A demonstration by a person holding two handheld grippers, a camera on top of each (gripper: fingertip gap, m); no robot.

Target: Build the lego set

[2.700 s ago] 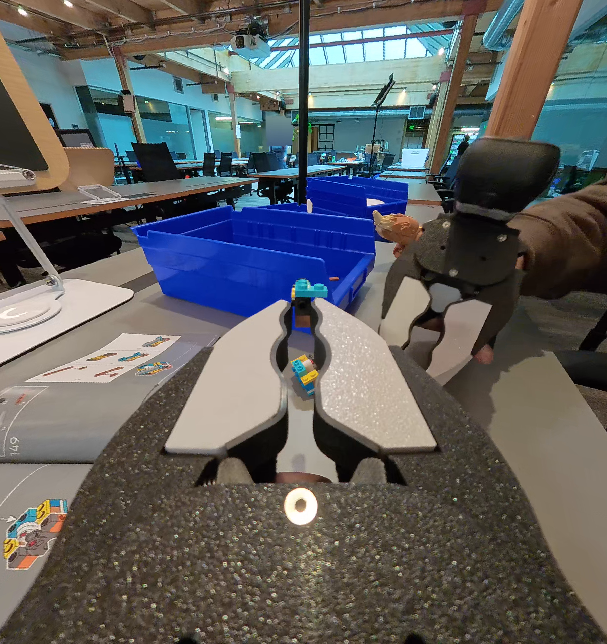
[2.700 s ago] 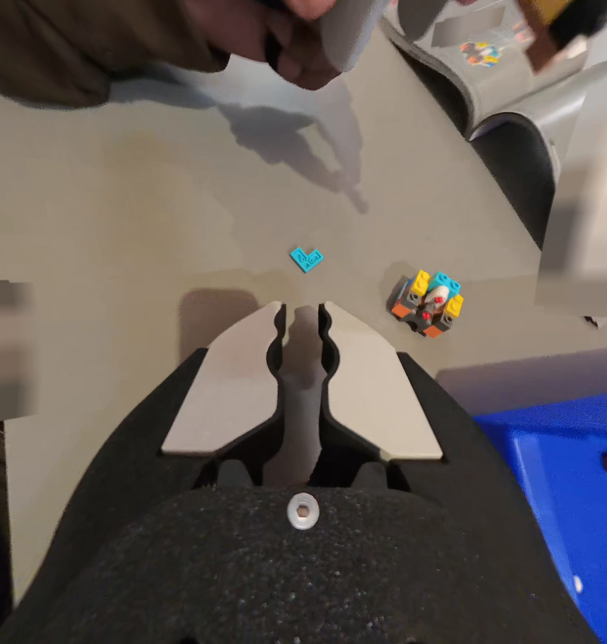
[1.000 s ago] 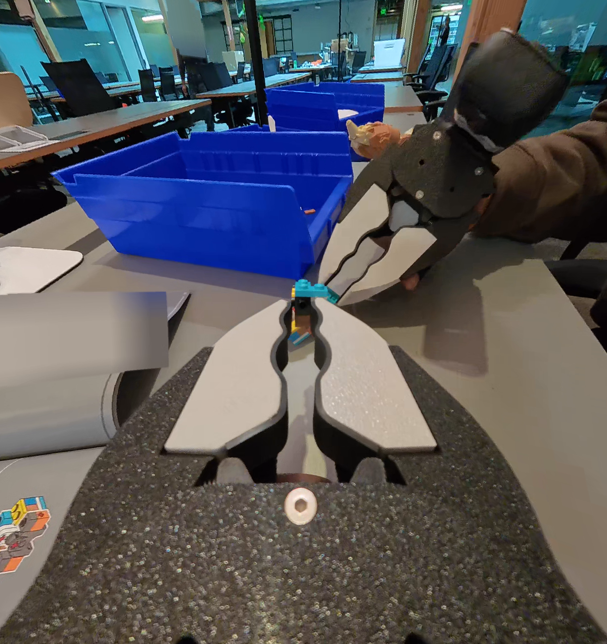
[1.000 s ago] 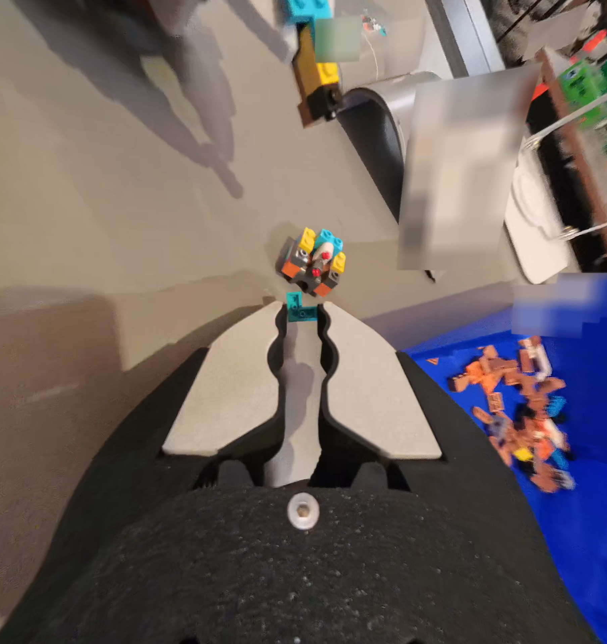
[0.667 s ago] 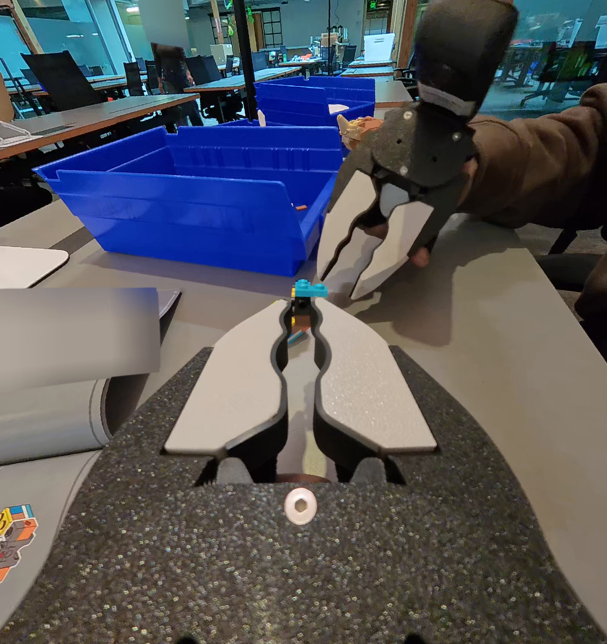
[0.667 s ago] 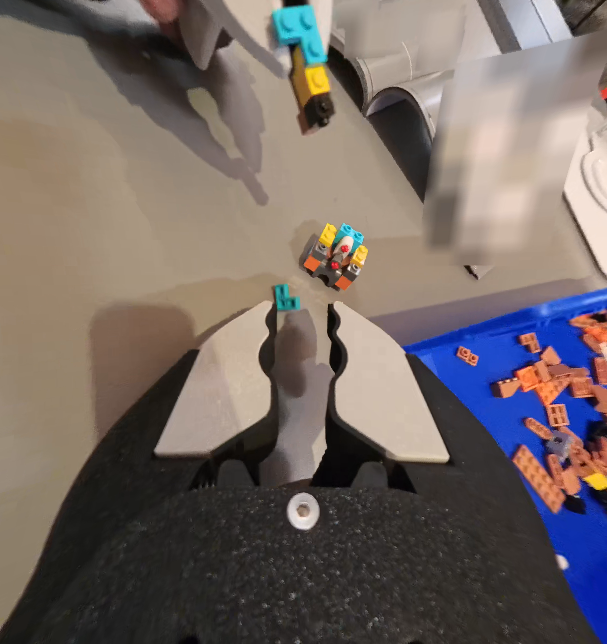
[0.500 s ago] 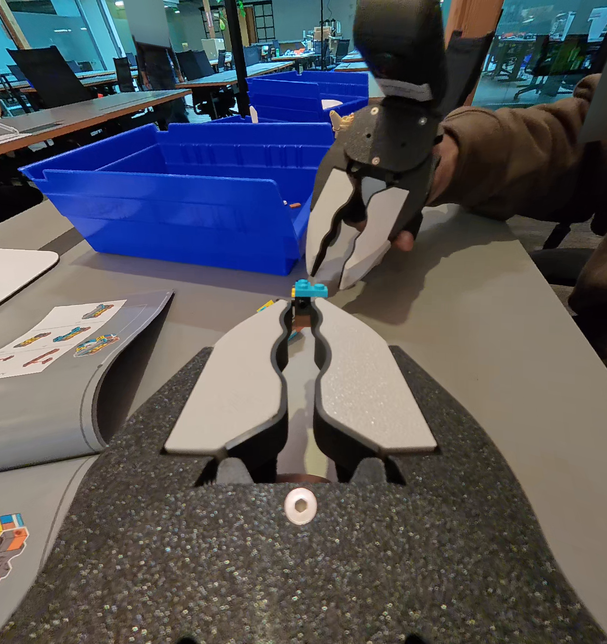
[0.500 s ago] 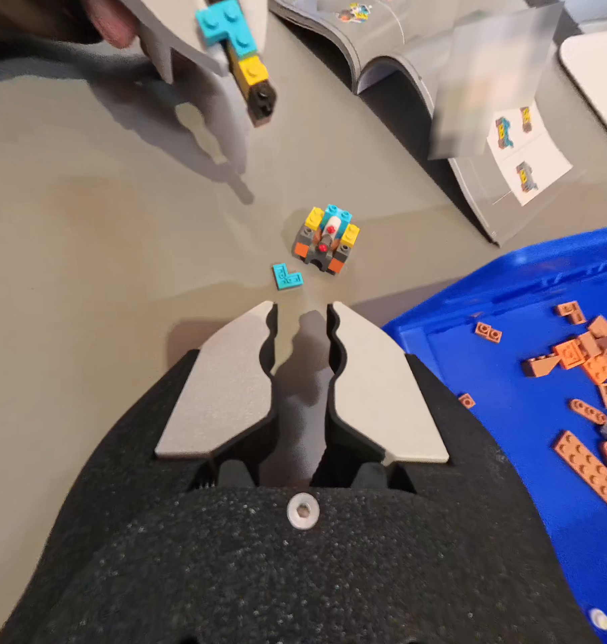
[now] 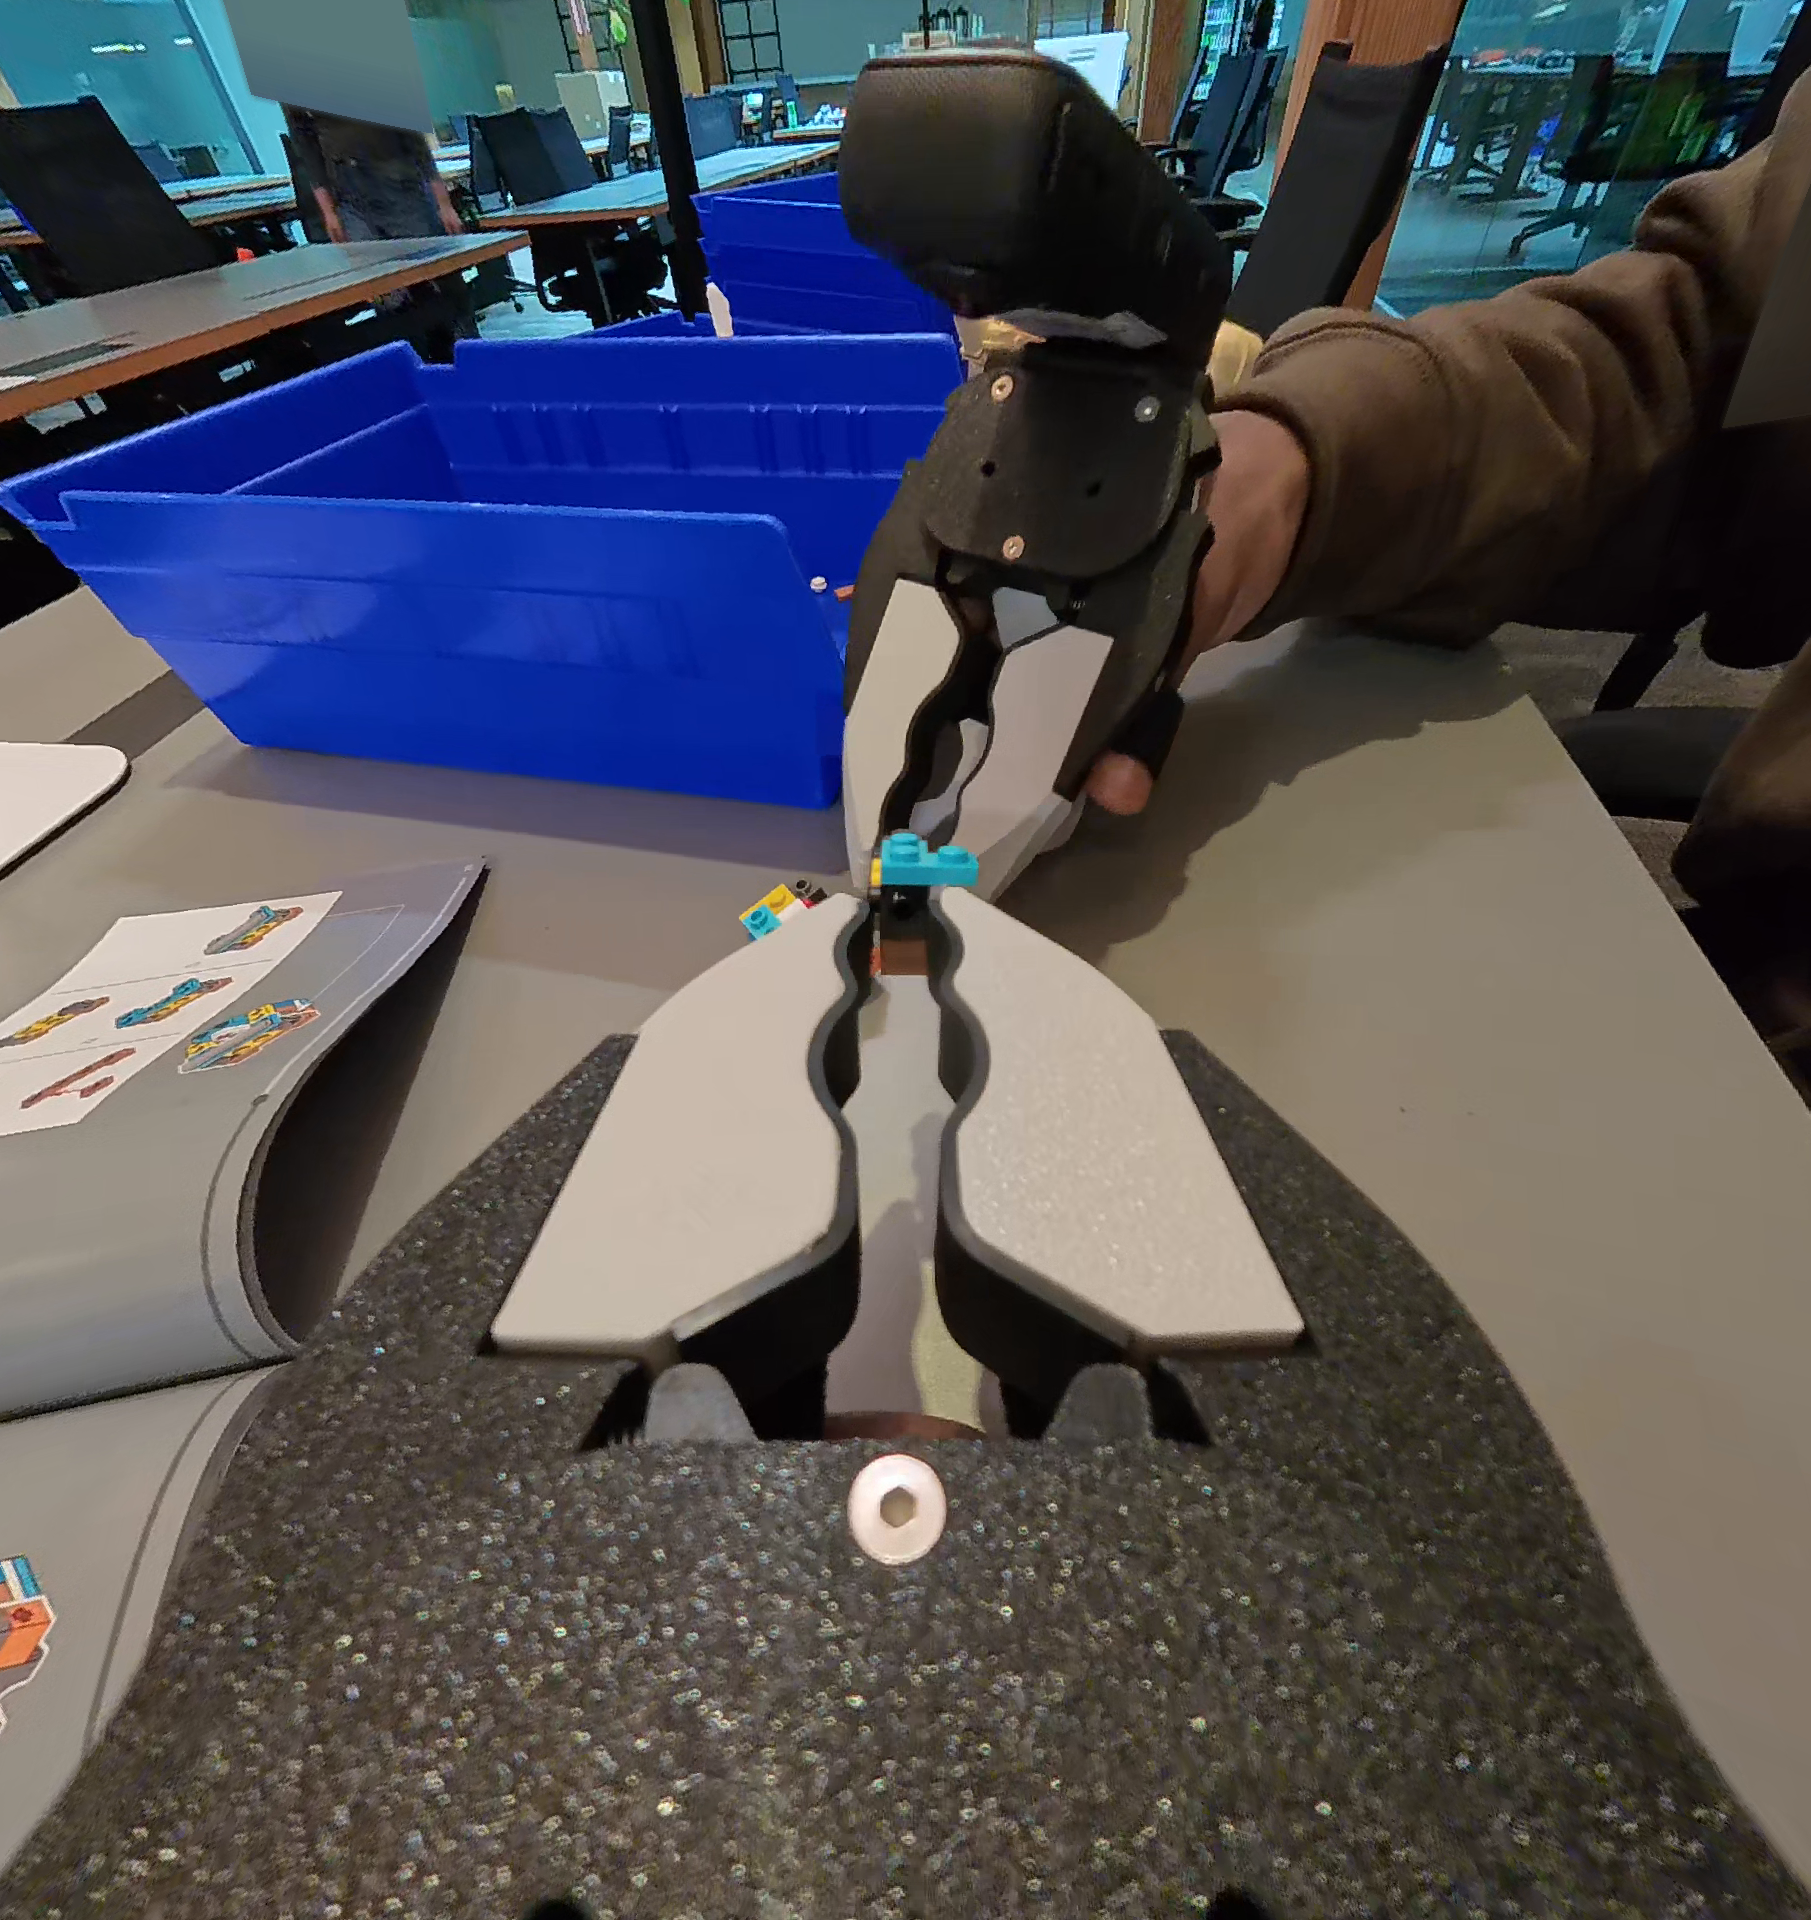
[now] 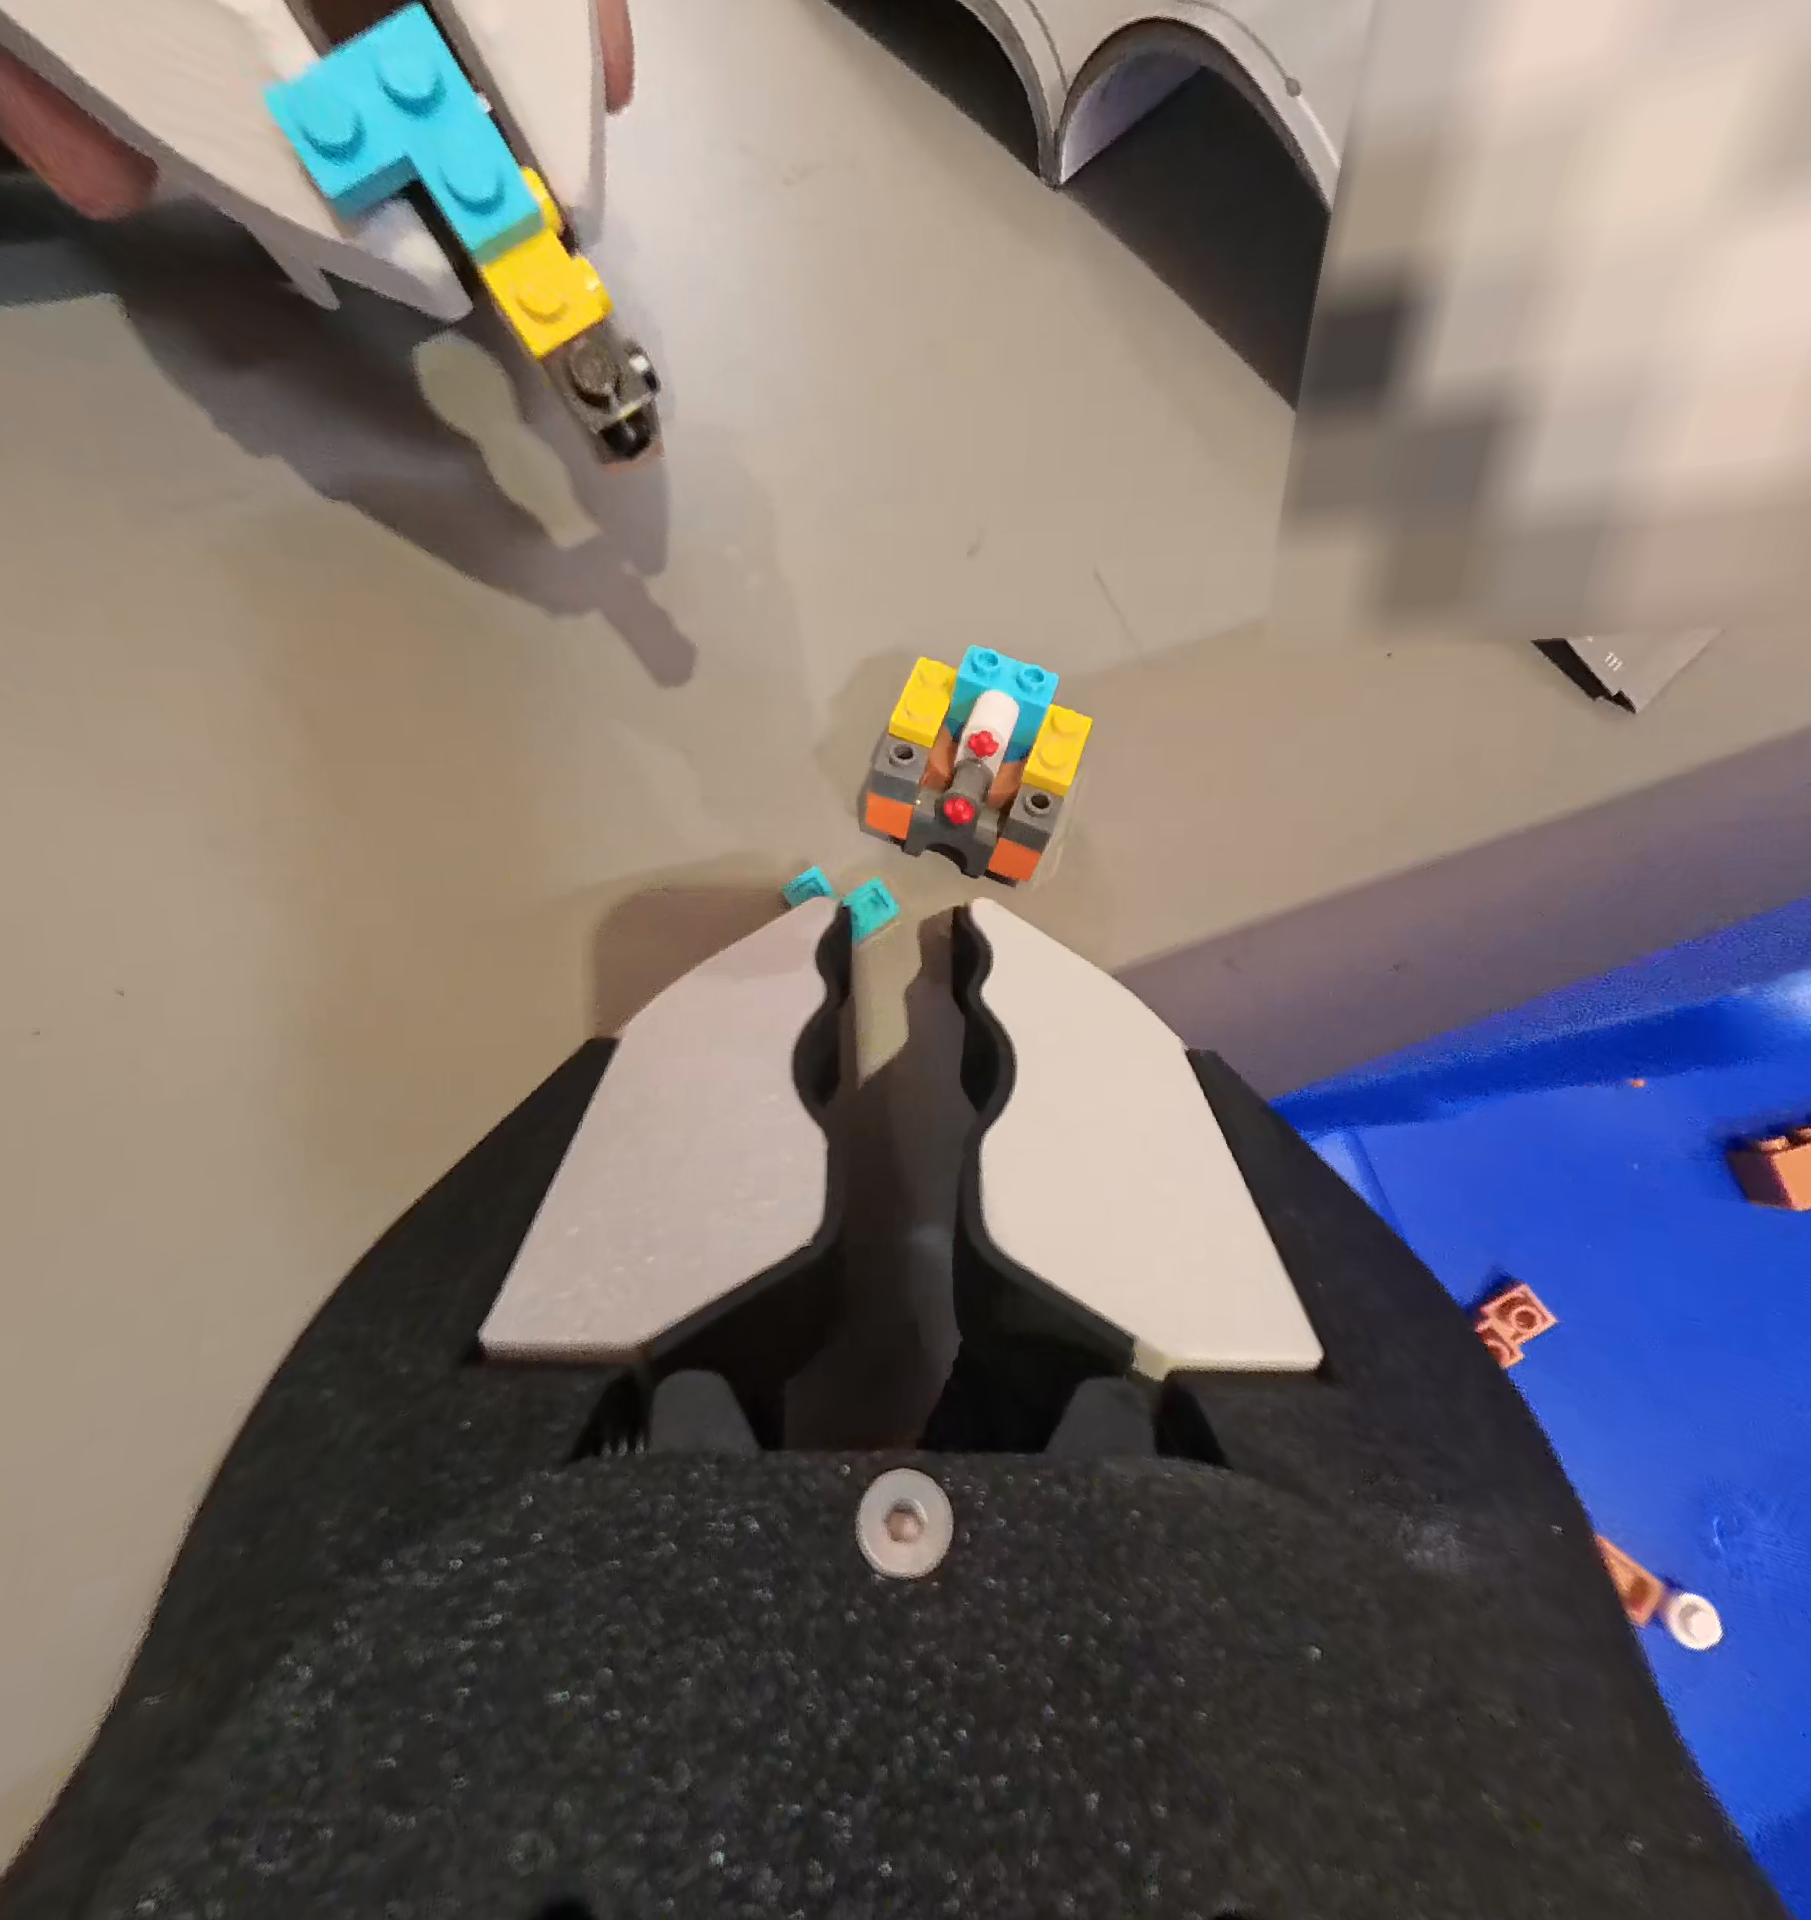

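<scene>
My left gripper [image 9: 901, 914] is shut on a small lego sub-assembly [image 9: 927, 862] topped by a teal L-shaped plate, with yellow and black parts below it [image 10: 548, 291]. It holds this above the table, at the top left of the right wrist view. My right gripper [image 10: 899, 914] is open and points down at the table. A loose teal corner plate [image 10: 844, 899] lies at its left fingertip, partly hidden by it. A small multi-colour build [image 10: 974, 769] stands just beyond the right gripper's tips and also shows in the left wrist view [image 9: 781, 909].
A blue bin [image 9: 465, 623] stands behind, holding several orange-brown pieces [image 10: 1805, 1174]. An open instruction booklet [image 9: 153, 1039] lies to the left, with a white base [image 9: 7, 800] beyond it. A person's sleeve [image 9: 1503, 468] reaches in from the right. The left gripper's tips are roughly 10 cm from the right gripper's.
My right gripper opened wider, then came down closer to the teal corner plate, whose edge its left fingertip now covers. My left gripper, still holding the sub-assembly, has come nearer.
</scene>
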